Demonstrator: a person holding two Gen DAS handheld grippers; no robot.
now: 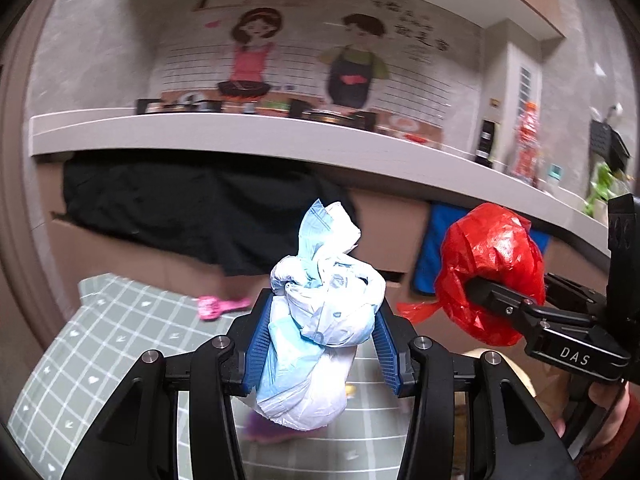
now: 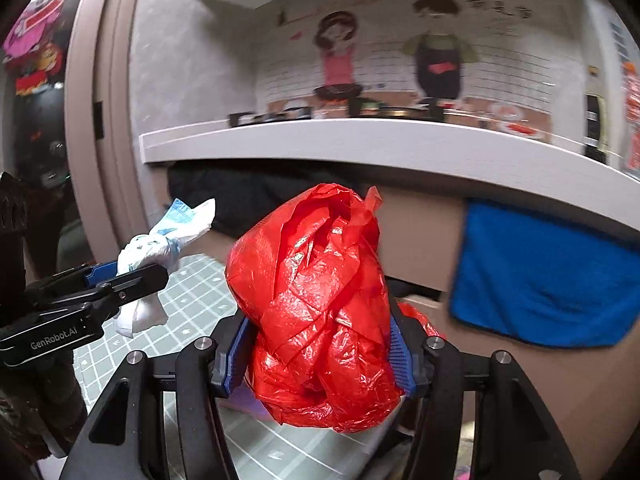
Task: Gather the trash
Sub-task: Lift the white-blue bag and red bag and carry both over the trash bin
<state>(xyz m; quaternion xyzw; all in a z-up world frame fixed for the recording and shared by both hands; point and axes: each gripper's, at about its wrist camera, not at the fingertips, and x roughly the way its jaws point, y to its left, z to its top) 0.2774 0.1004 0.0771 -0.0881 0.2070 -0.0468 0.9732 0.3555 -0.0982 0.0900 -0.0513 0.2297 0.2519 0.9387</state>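
A: Behind everything is a long white shelf w/ black pans on it, and a cartoon wall picture of a girl and a boy above it. Looks a bit blurry.

B: What's under the shelf?

A: Brown cardboard boxes, a black cloth hanging over them, and a blue towel more to the right. Down low is a grey-green floor mat w/ white squares. A pink toy lies on it near the boxes.

B: And the left gripper?

A: The left gripper has its jaws closed part way on a scrunched-up white and light blue plastic bag. Blue pads press both sides of it. The bag's top sticks up past the tips. It's up in the air, over the mat.

B: Right one?

A: The right gripper has its jaws squeezing a crumpled shiny red plastic bag, a big ball of it. Also in the air, in front of the boxes.

B: Are they close?

A: Side by side, near each other, not touching. In the left view the red bag is off to the right, and a person's hand holds that handle.
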